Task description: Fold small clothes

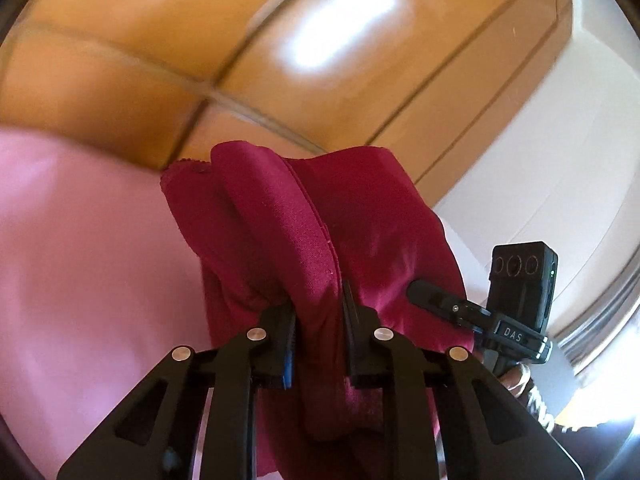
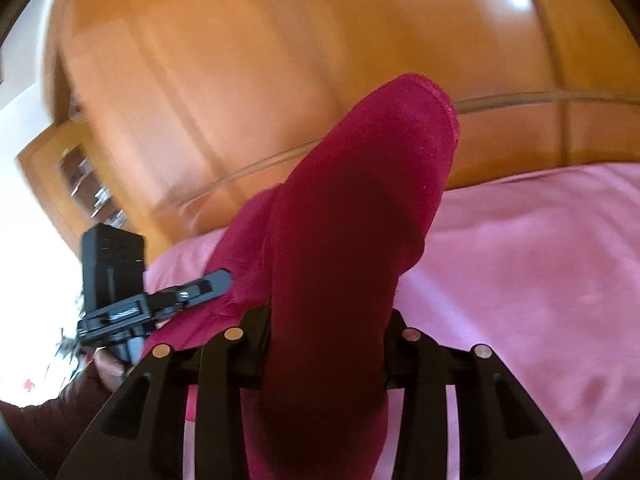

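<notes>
A small dark red garment (image 1: 320, 240) hangs bunched and draped over both grippers, lifted above a pink bedsheet (image 1: 80, 260). My left gripper (image 1: 319, 320) is shut on a fold of it, the cloth running between the fingers. In the right wrist view the same red garment (image 2: 352, 220) drapes over my right gripper (image 2: 328, 332), which is shut on it; its fingertips are hidden under the cloth. The right gripper (image 1: 440, 300) shows at the right of the left wrist view, touching the garment. The left gripper (image 2: 200, 286) shows at the left of the right wrist view.
The pink bedsheet (image 2: 540, 280) covers the bed below. An orange wooden wardrobe (image 1: 280, 60) with panel doors stands behind the bed. A white wall (image 1: 560, 160) lies to the right. A wooden shelf unit (image 2: 88, 184) stands at the left.
</notes>
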Motion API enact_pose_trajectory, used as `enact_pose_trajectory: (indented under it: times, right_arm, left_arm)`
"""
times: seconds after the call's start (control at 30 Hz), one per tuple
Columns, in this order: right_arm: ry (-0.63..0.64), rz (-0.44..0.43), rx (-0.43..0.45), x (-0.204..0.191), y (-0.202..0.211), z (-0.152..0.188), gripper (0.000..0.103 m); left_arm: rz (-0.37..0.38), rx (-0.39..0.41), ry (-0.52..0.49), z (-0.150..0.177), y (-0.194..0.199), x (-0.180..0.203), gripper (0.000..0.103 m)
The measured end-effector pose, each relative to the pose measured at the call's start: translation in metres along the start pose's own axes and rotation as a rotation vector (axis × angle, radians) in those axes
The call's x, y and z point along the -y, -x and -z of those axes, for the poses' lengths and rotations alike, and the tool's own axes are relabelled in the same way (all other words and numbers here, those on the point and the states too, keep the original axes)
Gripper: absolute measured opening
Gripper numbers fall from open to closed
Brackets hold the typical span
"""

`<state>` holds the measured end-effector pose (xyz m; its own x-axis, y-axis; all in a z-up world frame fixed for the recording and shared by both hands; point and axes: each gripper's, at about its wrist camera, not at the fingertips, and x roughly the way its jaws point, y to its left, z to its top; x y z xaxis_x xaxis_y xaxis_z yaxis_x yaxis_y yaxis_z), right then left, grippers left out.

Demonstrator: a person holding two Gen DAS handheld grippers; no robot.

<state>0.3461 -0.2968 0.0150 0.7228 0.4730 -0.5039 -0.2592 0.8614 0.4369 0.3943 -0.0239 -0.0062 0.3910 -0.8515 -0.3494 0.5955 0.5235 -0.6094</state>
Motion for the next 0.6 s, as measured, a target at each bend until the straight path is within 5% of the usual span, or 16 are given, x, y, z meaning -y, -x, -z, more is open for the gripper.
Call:
enact_pose_trajectory:
  times: [0.17,0.2,0.27,0.4,0.5,0.6]
  right_arm:
    - [-0.187,0.144,-0.054,0.093,-0.019,0.021,0.048]
    - [-0.208,0.194,-0.1,0.109,-0.03,0.033,0.052]
    - [-0.234,0.235,-0.123,0.126,-0.04,0.052,0.07]
    - [-0.27,0.236,-0.087,0.127,-0.028,0.059,0.079]
    - [-0.183,0.325,-0.053,0.111,-0.008,0.05,0.078]
    - [-0.097,0.378,0.002,0.087,0.016,0.047,0.063]
  left_arm:
    - [-0.144,-0.147,-0.071,-0.008,-0.093,0.004,0.017]
    - [-0.257,-0.214,-0.127,0.002,-0.12,0.002,0.018]
    - [-0.308,-0.282,-0.142,0.023,-0.145,-0.004,0.018]
    - [-0.284,-0.247,-0.068,0.028,-0.14,-0.011,0.02]
    - [-0.355,-0.217,-0.093,0.025,-0.124,0.006,0.03]
    - [-0.39,-0.151,-0.098,0.023,-0.106,0.016,0.03]
